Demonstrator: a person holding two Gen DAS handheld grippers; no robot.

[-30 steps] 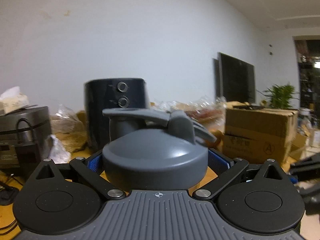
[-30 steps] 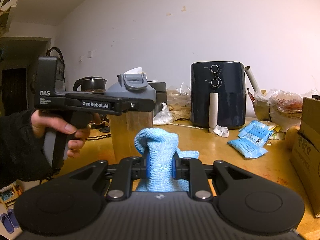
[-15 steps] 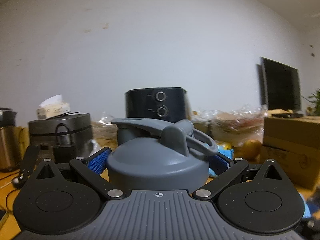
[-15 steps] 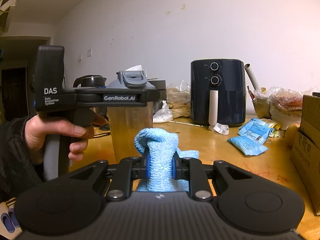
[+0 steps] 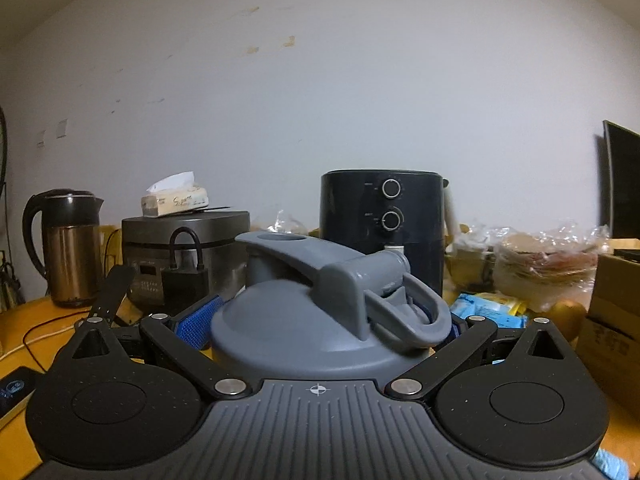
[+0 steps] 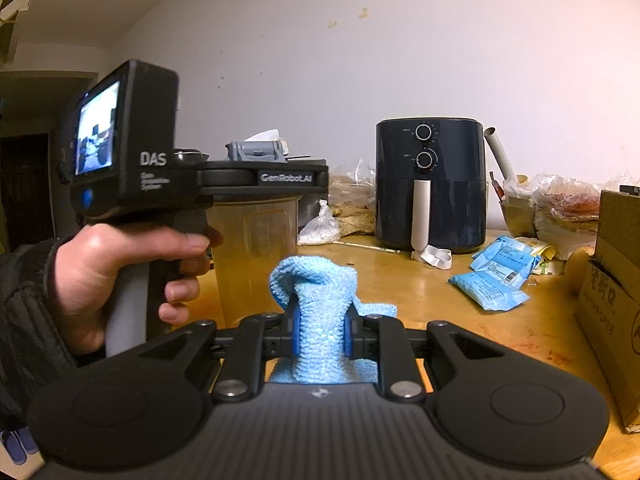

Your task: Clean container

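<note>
**Container clamped on the left, cloth pinched on the right**

Through the left wrist camera, I see my left gripper (image 5: 320,320) clenched around the tall translucent plastic container with a grey flip-top lid (image 5: 320,332), its blue pads (image 5: 200,320) pressing the lid's sides. The lid's carry loop points to the right. Behind it stand a dark blue air fryer with two dials (image 5: 380,224), a grey rice cooker (image 5: 184,248) with a tissue pack (image 5: 174,200) on top, and a steel-and-black kettle (image 5: 68,244) at far left.

Through the right wrist camera, my right gripper (image 6: 320,336) is clamped on a light blue microfibre cloth (image 6: 316,304), which bunches up above the pads. The container stands upright on the yellow wooden tabletop (image 6: 420,300), left of centre and just beyond the cloth, without touching it. A bare hand (image 6: 120,280) in a dark sleeve grips the left gripper's handle. Blue packets (image 6: 492,280) lie to the right, and a cardboard box (image 6: 612,304) sits at the edge.
</note>
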